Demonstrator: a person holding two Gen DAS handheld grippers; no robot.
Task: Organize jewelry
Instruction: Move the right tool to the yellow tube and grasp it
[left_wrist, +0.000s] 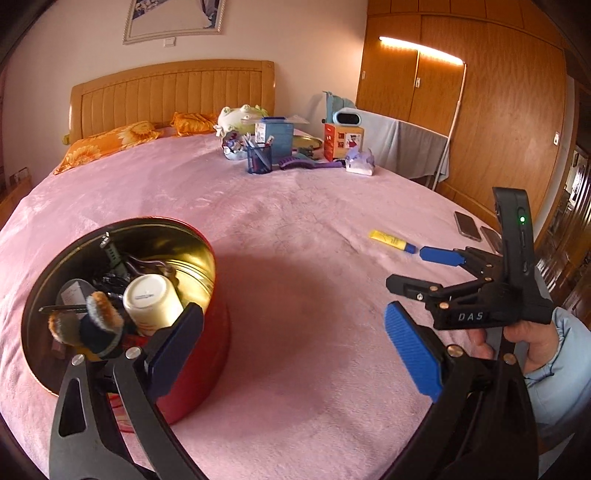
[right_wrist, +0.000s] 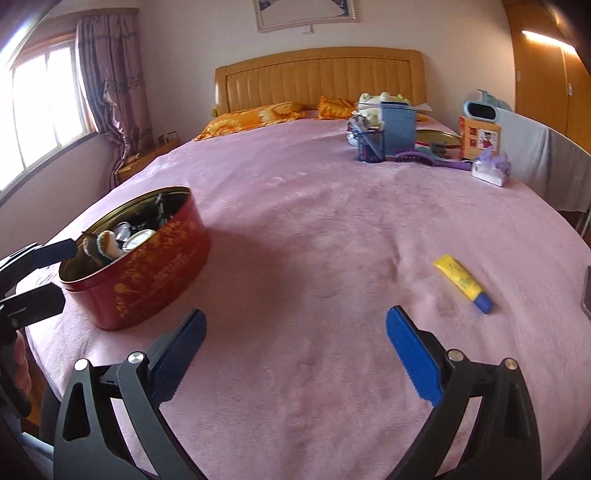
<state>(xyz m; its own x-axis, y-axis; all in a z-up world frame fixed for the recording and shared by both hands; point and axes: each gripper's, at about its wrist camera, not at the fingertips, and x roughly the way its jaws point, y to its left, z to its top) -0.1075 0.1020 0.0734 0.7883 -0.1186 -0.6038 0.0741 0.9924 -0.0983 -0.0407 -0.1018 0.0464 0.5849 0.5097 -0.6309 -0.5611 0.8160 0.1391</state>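
Observation:
A round red tin (left_wrist: 201, 354) with a gold inside sits on the pink bedspread; it also shows in the right wrist view (right_wrist: 147, 269). It holds a cream jar (left_wrist: 151, 299), a fuzzy brown hair tie (left_wrist: 103, 306), a watch strap and other small pieces. My left gripper (left_wrist: 291, 350) is open and empty, its left finger just over the tin's near rim. My right gripper (right_wrist: 295, 354) is open and empty over bare bedspread, right of the tin. A yellow tube with a blue cap (right_wrist: 463, 284) lies to the right of it; it also shows in the left wrist view (left_wrist: 391, 241).
At the far side of the bed stand a blue mesh pen cup (right_wrist: 371, 146), a blue box (right_wrist: 399, 125), a purple hairbrush (right_wrist: 428, 159), a red box (right_wrist: 480, 138) and a tissue pack (right_wrist: 491, 170). Two phones (left_wrist: 467, 226) lie near the right bed edge.

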